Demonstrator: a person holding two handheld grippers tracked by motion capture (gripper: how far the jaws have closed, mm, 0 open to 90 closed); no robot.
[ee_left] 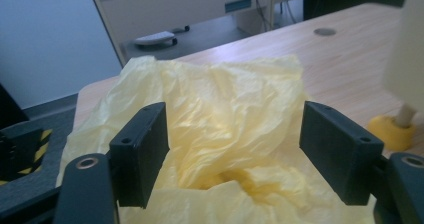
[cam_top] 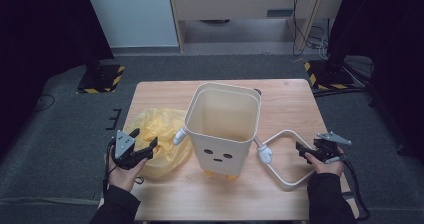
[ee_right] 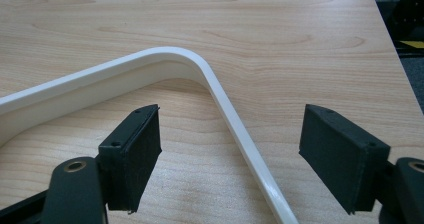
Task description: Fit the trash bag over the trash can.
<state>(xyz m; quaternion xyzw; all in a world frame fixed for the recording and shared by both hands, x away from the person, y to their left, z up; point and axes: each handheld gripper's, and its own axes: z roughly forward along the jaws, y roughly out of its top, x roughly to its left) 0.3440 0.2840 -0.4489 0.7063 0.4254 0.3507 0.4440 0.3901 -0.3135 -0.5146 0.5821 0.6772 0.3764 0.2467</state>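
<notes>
At the near left of the worktop (cam_top: 165, 194), the left gripper (cam_top: 142, 149) hangs over the crumpled yellow bag (cam_top: 160, 134), its fingers (ee_left: 142, 151) spread wide and released, with the plastic bunched between and under them but not yet pinched. To do this step well, I judge it should sink a little lower into a thick fold before clenching, so the thin film does not slip out. At the near right, the right gripper (cam_top: 305, 151) also stands released, its fingers (ee_right: 132, 154) straddling the white ring frame (cam_top: 282, 156) that lies flat on the wood; it should close squarely across the straight run just below the bend. Farther back, in the middle, the cream bin (cam_top: 222, 126) stands upright with its mouth open, just right of the bag, ready to take the liner.
</notes>
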